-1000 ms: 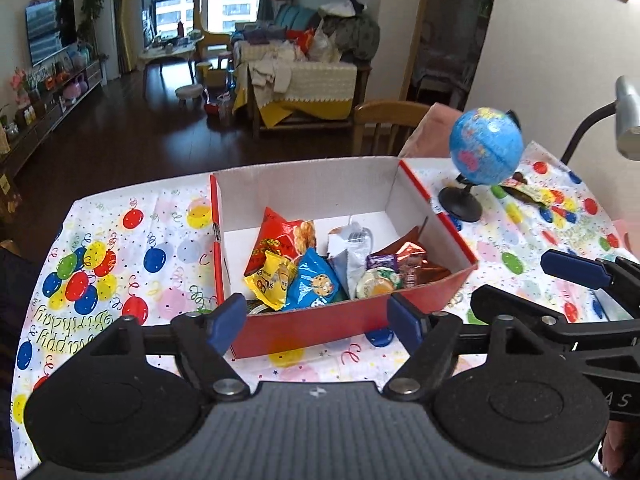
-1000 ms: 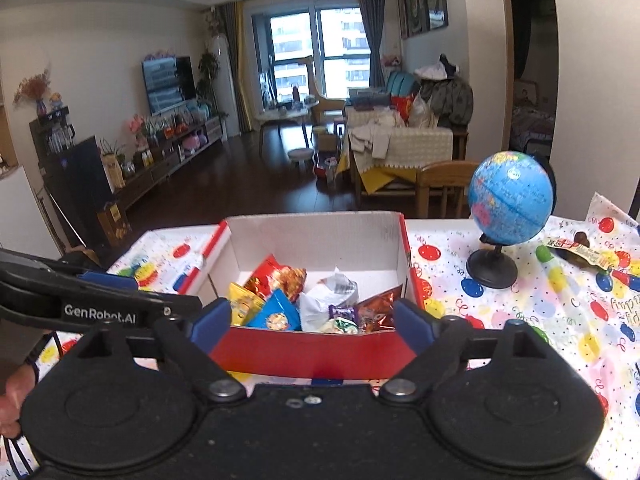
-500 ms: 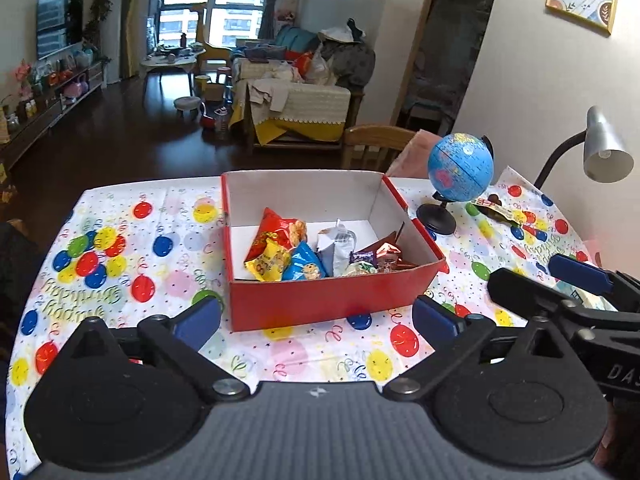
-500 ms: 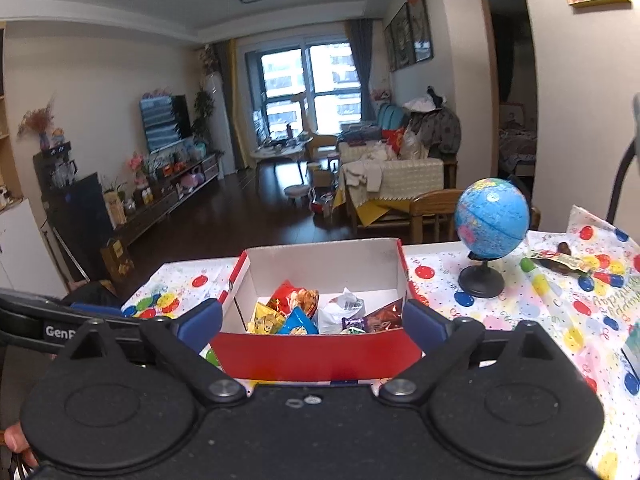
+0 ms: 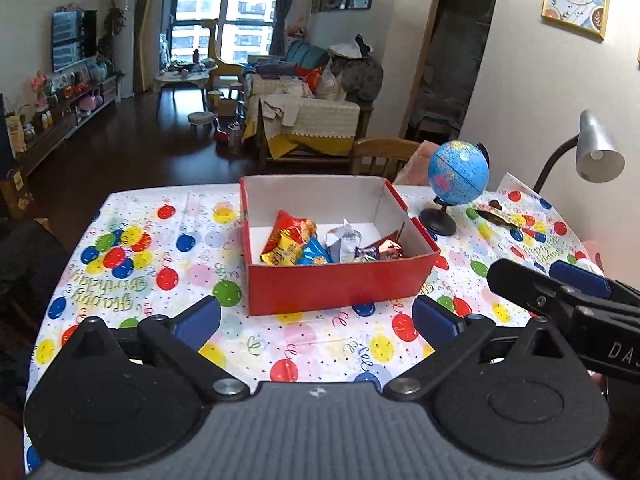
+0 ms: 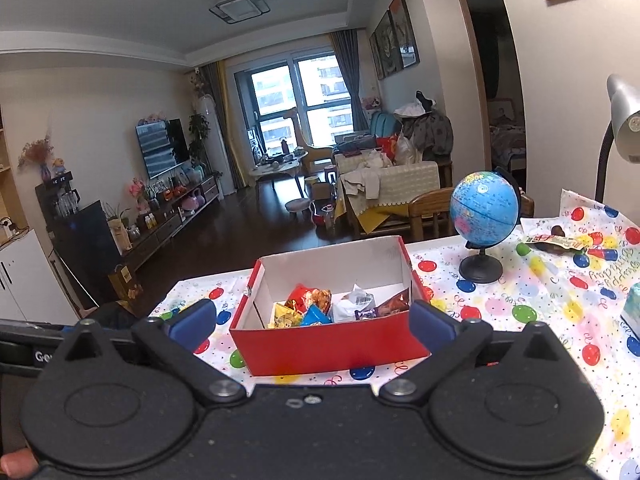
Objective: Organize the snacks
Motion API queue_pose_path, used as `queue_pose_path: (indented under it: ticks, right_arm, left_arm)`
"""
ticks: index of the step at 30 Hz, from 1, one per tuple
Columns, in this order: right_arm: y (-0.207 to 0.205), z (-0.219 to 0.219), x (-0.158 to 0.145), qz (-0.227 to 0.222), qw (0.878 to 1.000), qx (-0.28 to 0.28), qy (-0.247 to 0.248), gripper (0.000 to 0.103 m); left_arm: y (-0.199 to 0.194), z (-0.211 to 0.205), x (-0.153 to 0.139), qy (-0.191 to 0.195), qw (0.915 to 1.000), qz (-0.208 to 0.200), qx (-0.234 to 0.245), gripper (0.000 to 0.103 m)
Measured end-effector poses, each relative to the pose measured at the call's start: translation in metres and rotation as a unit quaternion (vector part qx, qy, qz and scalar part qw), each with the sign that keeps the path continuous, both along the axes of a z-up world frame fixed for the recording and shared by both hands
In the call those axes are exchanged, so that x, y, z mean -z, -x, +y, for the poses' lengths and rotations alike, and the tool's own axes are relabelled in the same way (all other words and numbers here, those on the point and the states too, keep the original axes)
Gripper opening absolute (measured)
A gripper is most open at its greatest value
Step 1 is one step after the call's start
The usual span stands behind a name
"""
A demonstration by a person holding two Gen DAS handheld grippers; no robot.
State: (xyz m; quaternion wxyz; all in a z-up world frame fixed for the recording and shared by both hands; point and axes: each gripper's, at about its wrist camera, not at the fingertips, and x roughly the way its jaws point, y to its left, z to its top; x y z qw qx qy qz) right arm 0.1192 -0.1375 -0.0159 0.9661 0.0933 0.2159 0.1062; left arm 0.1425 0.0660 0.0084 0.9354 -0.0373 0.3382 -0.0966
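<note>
A bench [image 5: 280, 344] under a balloon-print cloth carries an open red cardboard box with white inside walls [image 5: 340, 284]. Crinkly snack packets [image 5: 294, 236] lie heaped at its front: red, yellow, blue, silver, purple. Both the left hand-held gripper [image 5: 316, 316] and the right hand-held gripper [image 6: 312, 318] hang before it, jaws wide apart, empty.

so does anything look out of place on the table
One snack wrapper lies loose on the balloon-print tablecloth, behind the blue desk globe, while the other packets sit inside the red cardboard box. Nothing looks spilled or damaged.
</note>
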Motion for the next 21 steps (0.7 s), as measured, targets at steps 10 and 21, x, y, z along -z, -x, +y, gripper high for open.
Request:
queue_pose_path:
  ticks: [10,21]
  right_arm:
    - [0.011,0.007,-0.008,-0.005,1.0,-0.005,0.002,0.103]
    - [0.011,0.009,-0.014,0.004,1.0,-0.005,0.0,0.103]
  left_arm:
    - [0.007,0.007,-0.014,-0.001,0.9996,-0.01,-0.025,0.103]
    - [0.01,0.007,-0.023,-0.005,0.9994,-0.008,-0.035,0.103]
